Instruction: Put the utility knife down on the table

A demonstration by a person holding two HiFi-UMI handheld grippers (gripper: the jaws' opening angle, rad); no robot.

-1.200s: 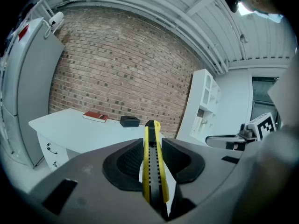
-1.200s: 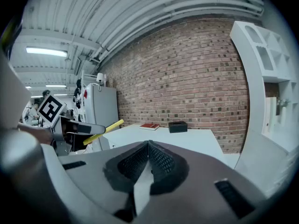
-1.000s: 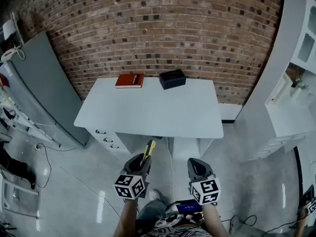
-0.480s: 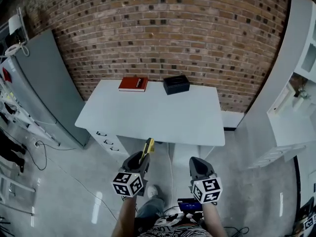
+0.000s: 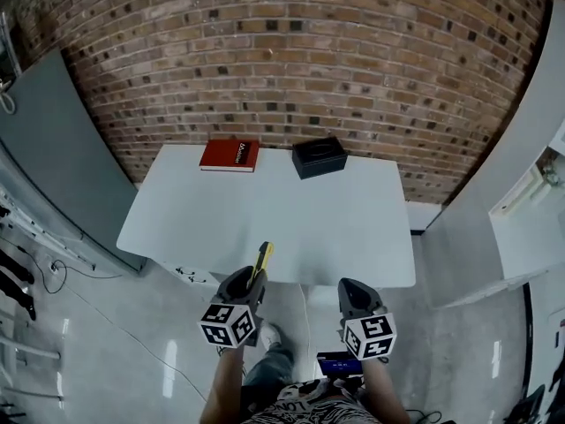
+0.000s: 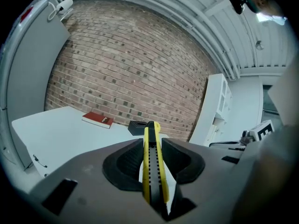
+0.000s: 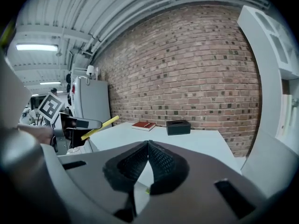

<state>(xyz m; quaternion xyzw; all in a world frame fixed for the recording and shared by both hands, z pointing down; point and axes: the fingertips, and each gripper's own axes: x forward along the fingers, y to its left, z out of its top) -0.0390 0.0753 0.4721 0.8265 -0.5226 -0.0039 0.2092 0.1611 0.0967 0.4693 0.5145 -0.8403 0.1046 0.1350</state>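
Note:
A yellow and black utility knife (image 5: pixel 261 261) (image 6: pixel 152 164) is clamped between the jaws of my left gripper (image 5: pixel 251 281) (image 6: pixel 152 167), its tip sticking out past them toward the white table (image 5: pixel 265 215). The knife's tip hangs just over the table's near edge. It also shows from the side in the right gripper view as the utility knife (image 7: pixel 99 127). My right gripper (image 5: pixel 350 295) (image 7: pixel 147 155) is held beside the left one, in front of the table edge, jaws pressed together with nothing between them.
A red book (image 5: pixel 229 155) and a black box (image 5: pixel 320 157) lie at the table's far edge against the brick wall. A grey cabinet (image 5: pixel 48 148) stands at the left, white shelving (image 5: pixel 530 175) at the right. Drawers sit under the table's left side.
The view has moved closer to the table. Both grippers now sit at its near edge, and the knife tip reaches over the edge. The left gripper's hold on the knife is unchanged.

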